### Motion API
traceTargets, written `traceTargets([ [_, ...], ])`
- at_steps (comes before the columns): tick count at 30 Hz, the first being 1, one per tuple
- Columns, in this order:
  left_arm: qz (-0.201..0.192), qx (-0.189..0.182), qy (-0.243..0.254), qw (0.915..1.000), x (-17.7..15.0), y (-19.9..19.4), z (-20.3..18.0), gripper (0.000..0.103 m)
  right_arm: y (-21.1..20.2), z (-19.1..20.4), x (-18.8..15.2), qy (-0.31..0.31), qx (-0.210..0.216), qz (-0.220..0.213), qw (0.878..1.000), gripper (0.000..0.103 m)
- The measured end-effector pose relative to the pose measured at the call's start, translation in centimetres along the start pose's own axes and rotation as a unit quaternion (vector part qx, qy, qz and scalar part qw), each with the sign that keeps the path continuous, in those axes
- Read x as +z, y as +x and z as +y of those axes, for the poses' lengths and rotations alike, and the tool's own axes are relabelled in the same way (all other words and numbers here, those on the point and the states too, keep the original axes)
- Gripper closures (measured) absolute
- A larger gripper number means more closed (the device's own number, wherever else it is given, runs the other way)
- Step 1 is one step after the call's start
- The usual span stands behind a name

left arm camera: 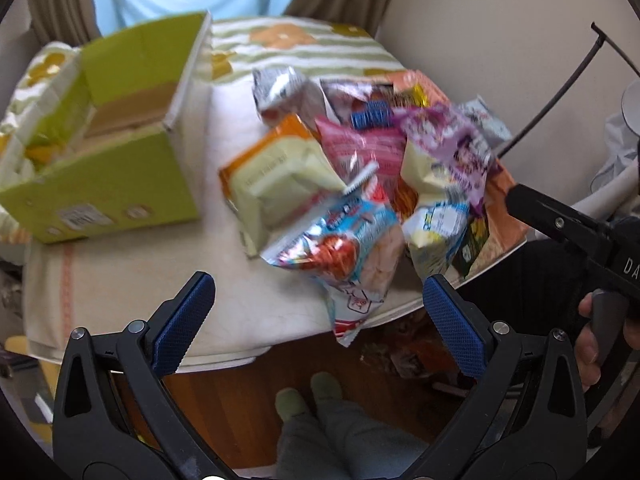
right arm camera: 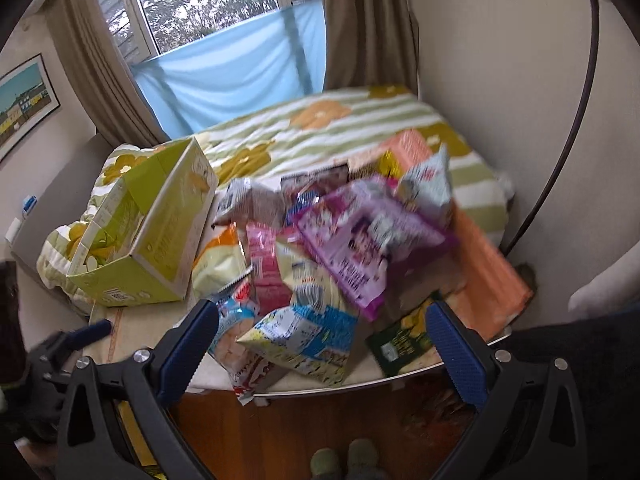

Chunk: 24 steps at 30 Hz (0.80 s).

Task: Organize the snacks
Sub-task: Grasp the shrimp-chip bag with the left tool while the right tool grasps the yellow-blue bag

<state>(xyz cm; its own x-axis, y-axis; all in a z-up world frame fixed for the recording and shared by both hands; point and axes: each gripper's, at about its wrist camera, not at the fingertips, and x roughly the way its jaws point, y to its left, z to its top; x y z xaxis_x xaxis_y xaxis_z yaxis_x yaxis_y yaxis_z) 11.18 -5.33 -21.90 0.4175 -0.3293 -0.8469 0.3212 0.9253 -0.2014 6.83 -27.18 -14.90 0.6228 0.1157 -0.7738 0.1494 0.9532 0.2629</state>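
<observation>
A heap of snack packets (left arm camera: 368, 168) lies on the right half of a round table (left arm camera: 120, 280); it also shows in the right wrist view (right arm camera: 320, 260). A blue-and-red packet (left arm camera: 344, 252) hangs over the near edge. An open green cardboard box (left arm camera: 112, 128) stands at the left, also in the right wrist view (right arm camera: 160, 240). My left gripper (left arm camera: 320, 320) is open and empty, above the table's near edge. My right gripper (right arm camera: 320, 344) is open and empty, in front of the heap; its body shows in the left wrist view (left arm camera: 580, 232).
A striped flowered cloth (right arm camera: 320, 128) covers the back of the table. An orange flat pack (right arm camera: 488, 272) lies under the heap at the right. A wall (right arm camera: 500, 60) stands close on the right. A window and curtains are behind. Wooden floor and my feet (left arm camera: 308, 396) lie below.
</observation>
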Motion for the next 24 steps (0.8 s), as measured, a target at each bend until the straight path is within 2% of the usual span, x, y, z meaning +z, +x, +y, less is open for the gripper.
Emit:
traceTargets([
  [3,0.023,-0.01,-0.001,0.9997,-0.6,2.8,-0.5,0.0,3.2,-1.1,-0.6,0.032,0.033,0.032,0.998,0.0],
  [6,0.029,-0.014,0.002,0.9995,-1.0,4.8,-1.2,0.0,6.0,-2.7,-1.2,0.072,0.07,0.063,0.993,0.0],
  [10,0.035,-0.01,0.004,0.9993,-1.1,7.0,-1.8,0.001,7.8,-3.8,-1.4,0.098,0.097,0.088,0.987,0.0],
  [16,0.032,-0.015,-0.001,0.9994,-0.6,8.3,-2.1,0.007,9.2,-4.3,-0.9,0.1,0.124,0.095,0.983,0.0],
  [19,0.034,-0.019,0.002,0.9992,-0.4,8.8,-2.2,0.015,10.3,-4.4,-0.8,0.099,0.13,0.099,0.982,0.0],
  [20,0.037,-0.017,0.005,0.9992,-0.3,9.0,-2.2,0.03,10.4,-4.4,-0.8,0.1,0.133,0.102,0.981,0.0],
  [21,0.043,-0.021,0.005,0.9988,-0.3,9.3,-2.2,0.04,10.5,-4.4,-0.8,0.1,0.134,0.103,0.98,0.0],
  [24,0.047,-0.032,-0.006,0.9984,0.0,9.3,-2.0,0.049,10.9,-4.4,-0.7,0.099,0.133,0.107,0.98,0.003],
])
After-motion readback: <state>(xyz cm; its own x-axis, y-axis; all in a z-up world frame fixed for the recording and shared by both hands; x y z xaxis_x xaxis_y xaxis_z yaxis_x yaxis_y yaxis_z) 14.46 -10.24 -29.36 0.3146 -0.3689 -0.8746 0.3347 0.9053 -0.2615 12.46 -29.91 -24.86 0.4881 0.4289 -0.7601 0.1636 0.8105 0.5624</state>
